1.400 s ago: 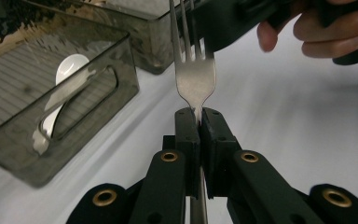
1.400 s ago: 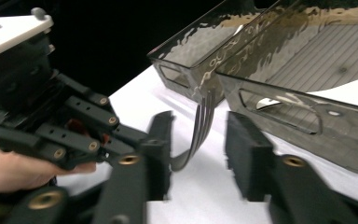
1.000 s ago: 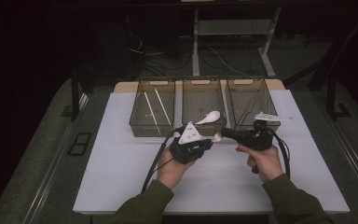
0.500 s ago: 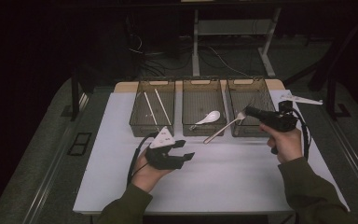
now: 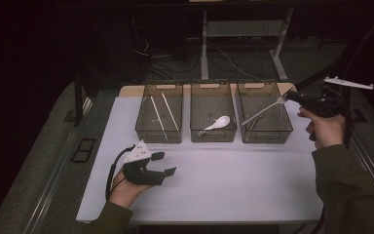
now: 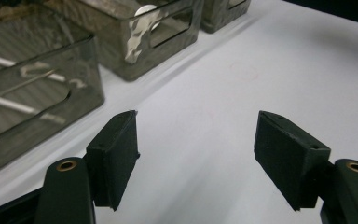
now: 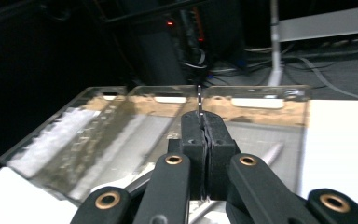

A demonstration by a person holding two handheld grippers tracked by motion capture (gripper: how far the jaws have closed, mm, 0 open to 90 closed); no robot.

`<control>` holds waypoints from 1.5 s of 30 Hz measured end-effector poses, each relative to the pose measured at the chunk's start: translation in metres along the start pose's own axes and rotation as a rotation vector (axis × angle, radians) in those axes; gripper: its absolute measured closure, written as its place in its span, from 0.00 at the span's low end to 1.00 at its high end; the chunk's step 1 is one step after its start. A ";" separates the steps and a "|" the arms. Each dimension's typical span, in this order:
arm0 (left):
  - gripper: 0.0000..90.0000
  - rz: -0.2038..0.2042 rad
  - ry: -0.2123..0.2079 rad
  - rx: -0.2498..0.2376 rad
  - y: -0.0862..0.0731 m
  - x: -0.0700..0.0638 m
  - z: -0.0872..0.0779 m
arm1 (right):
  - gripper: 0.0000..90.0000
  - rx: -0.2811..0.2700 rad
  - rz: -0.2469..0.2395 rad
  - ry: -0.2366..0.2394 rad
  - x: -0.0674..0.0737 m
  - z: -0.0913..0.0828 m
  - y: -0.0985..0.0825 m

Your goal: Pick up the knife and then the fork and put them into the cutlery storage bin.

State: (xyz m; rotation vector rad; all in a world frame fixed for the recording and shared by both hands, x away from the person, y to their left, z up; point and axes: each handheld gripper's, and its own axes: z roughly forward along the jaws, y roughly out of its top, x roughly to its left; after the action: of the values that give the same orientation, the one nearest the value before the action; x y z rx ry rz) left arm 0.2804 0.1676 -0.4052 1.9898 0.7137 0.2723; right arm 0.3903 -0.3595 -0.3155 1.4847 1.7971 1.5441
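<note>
Fork (image 5: 263, 111) clamped in right hand-held gripper (image 5: 292, 96), slanting down into the right bin (image 5: 264, 113). Near edge of desk (image 5: 233, 180): left hand-held gripper (image 5: 164, 164) low over bare surface, jaws just been opening, nothing between. Further back, spoon (image 5: 217, 123) in middle bin (image 5: 213, 113), chopsticks (image 5: 163, 112) in left bin (image 5: 159, 113).

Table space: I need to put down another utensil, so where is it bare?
Bare: the white table in front of the three bins, between the left gripper and the right sleeve. Crowded: the bin row itself.

Three bins (image 5: 213, 118) in row; spoon (image 5: 217, 123) in middle (chopsticks (image 5: 164, 112) left).
</note>
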 end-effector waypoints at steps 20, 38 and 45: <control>0.17 0.003 -0.020 0.027 -0.011 0.001 0.008 | 0.98 0.149 -0.072 -0.118 -0.019 0.041 -0.015; 0.17 0.004 -0.028 0.039 -0.012 0.003 0.013 | 0.60 0.191 -0.113 -0.141 -0.034 0.078 -0.015; 0.17 0.006 -0.030 0.042 -0.012 0.002 0.014 | 0.56 0.189 -0.128 -0.150 -0.038 0.085 -0.010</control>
State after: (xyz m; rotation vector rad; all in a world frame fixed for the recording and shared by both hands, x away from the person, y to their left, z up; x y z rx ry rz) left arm 0.2846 0.1630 -0.4226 2.0316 0.6994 0.2323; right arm 0.4669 -0.3470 -0.3669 1.4919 1.9505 1.1975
